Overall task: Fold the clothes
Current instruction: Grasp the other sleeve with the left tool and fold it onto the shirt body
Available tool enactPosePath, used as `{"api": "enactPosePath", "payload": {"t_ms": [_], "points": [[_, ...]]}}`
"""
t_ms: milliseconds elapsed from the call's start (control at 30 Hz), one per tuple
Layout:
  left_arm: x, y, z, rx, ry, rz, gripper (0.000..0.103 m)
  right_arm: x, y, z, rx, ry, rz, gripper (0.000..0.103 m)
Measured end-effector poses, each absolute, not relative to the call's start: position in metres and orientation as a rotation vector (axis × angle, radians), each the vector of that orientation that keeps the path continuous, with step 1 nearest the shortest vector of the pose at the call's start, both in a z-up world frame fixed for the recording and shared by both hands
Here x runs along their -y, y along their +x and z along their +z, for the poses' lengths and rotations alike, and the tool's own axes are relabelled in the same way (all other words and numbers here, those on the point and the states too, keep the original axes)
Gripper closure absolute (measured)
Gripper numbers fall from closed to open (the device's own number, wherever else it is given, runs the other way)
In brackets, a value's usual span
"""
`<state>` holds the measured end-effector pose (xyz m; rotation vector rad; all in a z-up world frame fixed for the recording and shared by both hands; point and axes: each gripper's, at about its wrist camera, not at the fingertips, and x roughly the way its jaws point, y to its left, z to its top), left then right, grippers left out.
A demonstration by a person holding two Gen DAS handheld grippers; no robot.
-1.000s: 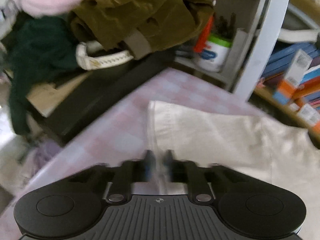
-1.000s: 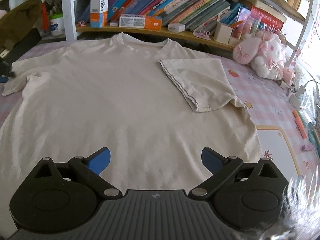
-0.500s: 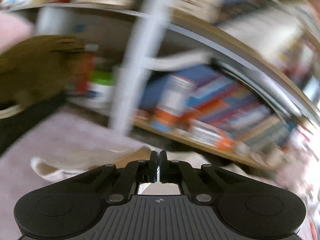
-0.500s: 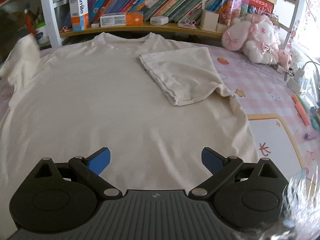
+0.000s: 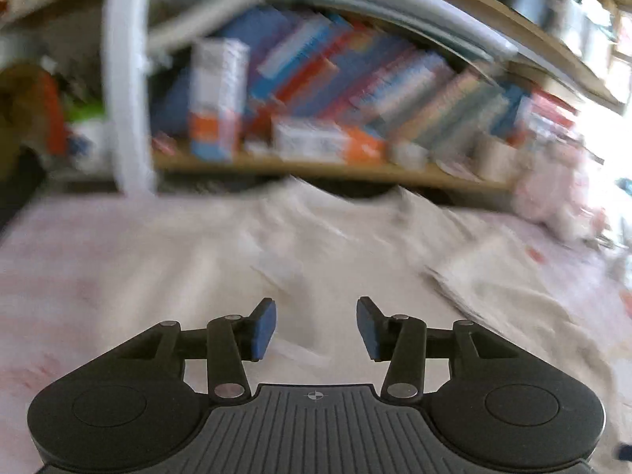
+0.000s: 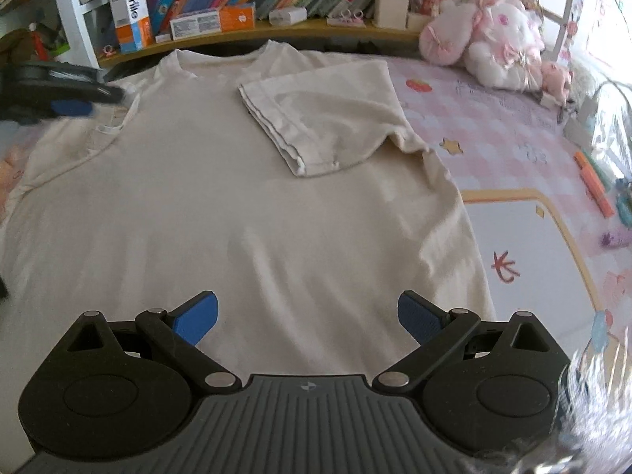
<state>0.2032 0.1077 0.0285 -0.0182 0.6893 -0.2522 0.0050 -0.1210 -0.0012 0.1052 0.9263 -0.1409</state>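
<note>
Two grippers work over one garment. Nearest in the right wrist view, the right gripper point(image 6: 307, 318) hangs with its blue-padded jaws spread wide and nothing between them, poised above the lower middle of the cream short-sleeved cotton T-shirt point(image 6: 221, 213). That shirt lies flat, chest up, on the pink checked bedspread point(image 6: 489, 118), hem toward the cameras and collar toward the shelf, laid out this way so each side can be turned inward.

Farther up, the right sleeve point(image 6: 324, 118) is already folded in across the chest, its hemmed cuff lying on the body panel. On the opposite side the left sleeve point(image 6: 106, 126) also sits turned in near the collar, somewhat rumpled. Just above it the left gripper point(image 6: 73, 107) hovers at the shoulder; its jaws are opening, and in its own blurred view point(image 5: 316, 326) no cloth shows between the pads, only shirt fabric below. By my reading it is letting that sleeve go after laying it down, which would leave both sleeves tucked and the long side folds not yet done.

Beyond the collar runs the wooden bookshelf ledge point(image 6: 276, 31) with leaning books and boxes; a pink-and-white plush toy point(image 6: 489, 35) sits at the far right.
</note>
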Motion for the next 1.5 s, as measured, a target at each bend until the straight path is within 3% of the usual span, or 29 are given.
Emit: {"api": "enactPosePath", "payload": {"t_ms": [333,367,400,533,667,733,800,867,933,967,1100,1233,1367,1400,1500], "points": [[-0.088,0.308,0.004,-0.789,0.295,-0.119,0.06,0.13,-0.003,-0.009,-0.946,0.103,-0.156,0.005],[-0.085,0.31,0.001,-0.798,0.327,-0.102,0.067,0.132,-0.003,-0.01,-0.949,0.108,-0.162,0.005],[-0.082,0.312,-0.002,-0.807,0.359,-0.084,0.101,0.133,-0.004,-0.011,-0.95,0.114,-0.166,0.005],[-0.112,0.284,0.035,-0.643,0.136,0.014,0.1,0.134,-0.003,-0.011,-0.945,0.119,-0.166,0.005],[-0.119,0.229,0.053,-0.534,-0.048,-0.224,0.094,0.135,-0.001,-0.012,-0.942,0.122,-0.164,0.002],[-0.105,0.225,0.039,-0.64,0.002,-0.322,0.079,0.134,0.002,-0.013,-0.942,0.121,-0.163,0.001],[-0.094,0.23,0.02,-0.782,0.069,-0.343,0.074,0.132,0.005,-0.012,-0.942,0.118,-0.157,0.001],[-0.102,0.228,0.018,-0.809,0.031,-0.299,0.07,0.129,0.006,-0.011,-0.943,0.113,-0.137,0.001],[-0.111,0.224,0.017,-0.822,-0.011,-0.257,0.05,0.127,0.005,-0.011,-0.945,0.104,-0.126,0.001],[-0.116,0.219,0.019,-0.802,-0.037,-0.243,0.048,0.126,0.004,-0.011,-0.946,0.101,-0.125,0.001],[-0.125,0.197,0.021,-0.755,-0.012,-0.246,0.048,0.13,0.004,-0.011,-0.944,0.119,-0.14,0.001],[-0.137,0.207,0.0,-0.876,0.024,-0.2,0.05,0.13,0.004,-0.011,-0.947,0.12,-0.148,0.001],[-0.179,0.214,0.014,-0.772,-0.103,-0.141,0.048,0.129,0.0,-0.011,-0.954,0.107,-0.148,0.001],[-0.191,0.224,0.015,-0.775,-0.132,-0.109,0.051,0.13,0.0,-0.011,-0.956,0.105,-0.151,0.001],[-0.22,0.261,0.004,-0.86,-0.169,-0.033,0.077,0.13,0.0,-0.011,-0.96,0.103,-0.167,0.001]]}}
